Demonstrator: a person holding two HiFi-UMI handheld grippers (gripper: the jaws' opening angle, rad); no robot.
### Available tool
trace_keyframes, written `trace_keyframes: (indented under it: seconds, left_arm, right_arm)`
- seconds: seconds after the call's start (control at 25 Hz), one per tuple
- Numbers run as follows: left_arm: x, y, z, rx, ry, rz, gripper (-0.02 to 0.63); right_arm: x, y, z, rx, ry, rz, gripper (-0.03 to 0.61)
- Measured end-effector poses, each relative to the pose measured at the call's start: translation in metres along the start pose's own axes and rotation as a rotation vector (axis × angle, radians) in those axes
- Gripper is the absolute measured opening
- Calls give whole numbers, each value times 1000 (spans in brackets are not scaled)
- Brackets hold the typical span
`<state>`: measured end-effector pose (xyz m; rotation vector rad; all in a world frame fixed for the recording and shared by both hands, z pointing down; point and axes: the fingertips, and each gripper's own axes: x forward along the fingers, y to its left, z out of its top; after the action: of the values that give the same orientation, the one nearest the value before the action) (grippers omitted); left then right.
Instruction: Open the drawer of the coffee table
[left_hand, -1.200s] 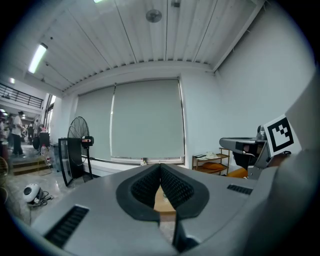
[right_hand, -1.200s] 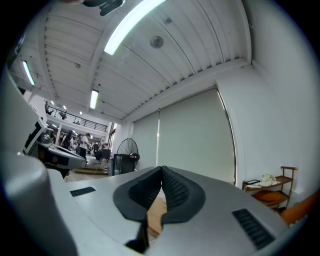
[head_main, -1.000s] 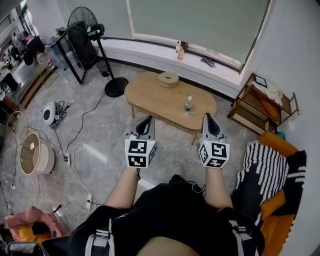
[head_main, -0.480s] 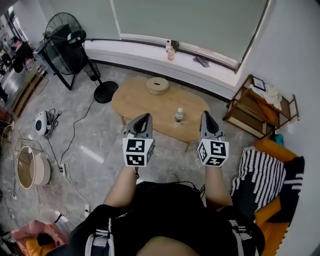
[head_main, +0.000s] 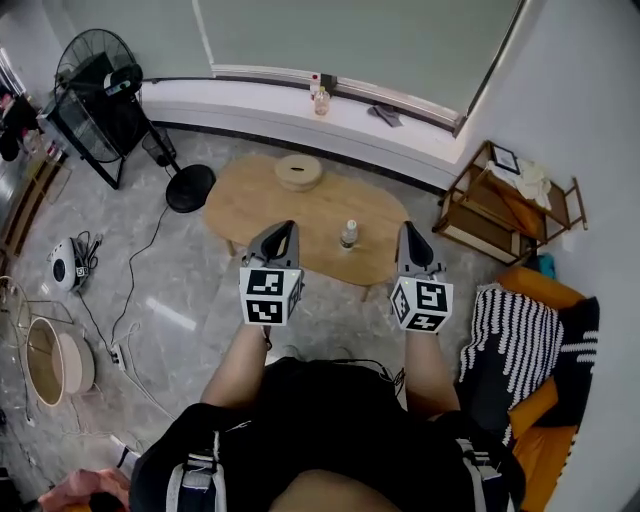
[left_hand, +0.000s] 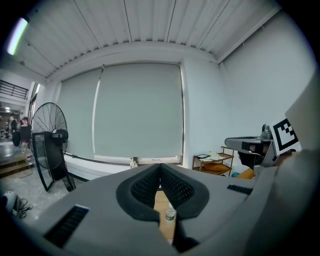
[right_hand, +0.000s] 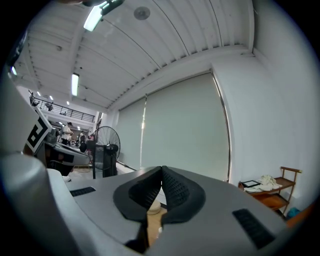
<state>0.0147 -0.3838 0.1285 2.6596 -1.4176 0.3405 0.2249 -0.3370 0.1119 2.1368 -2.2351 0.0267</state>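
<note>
An oval wooden coffee table (head_main: 262, 206) stands ahead of me on the tiled floor; no drawer shows from above. A small clear bottle (head_main: 348, 234) and a round woven box (head_main: 298, 171) rest on its top. My left gripper (head_main: 283, 228) and right gripper (head_main: 408, 230) are held side by side at the table's near edge, both shut and empty. In the left gripper view the left gripper (left_hand: 160, 166) has its pads pressed together, with the bottle (left_hand: 170, 214) seen below them. The right gripper (right_hand: 161, 169) is likewise shut in the right gripper view, above the woven box (right_hand: 155, 206).
A black standing fan (head_main: 95, 80) is at the back left, with cables and a small appliance (head_main: 66, 268) on the floor. A wooden shelf (head_main: 510, 200) stands at the right wall. An orange sofa with a striped cushion (head_main: 520, 340) is close at my right.
The person has walked forward, and both grippers came along, still shut. The fan and the floor clutter have slid left in the head view, and the table's near edge lies closer.
</note>
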Motion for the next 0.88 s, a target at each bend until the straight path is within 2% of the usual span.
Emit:
trace_keyframes:
  seconds: [0.16, 0.36, 0.64, 0.88]
  left_arm:
    - [12, 12, -5, -7, 11, -28, 21]
    - [31, 25, -35, -33, 68, -50, 21]
    - [70, 29, -113, -62, 181, -86, 21]
    - [102, 26, -185, -71, 256, -70, 21]
  right_arm:
    - [14, 3, -9, 35, 15, -22, 15]
    - [32, 10, -37, 72, 63, -6, 15]
    - [48, -3, -114, 83, 149, -18, 15]
    - [51, -29, -197, 95, 235, -24, 15]
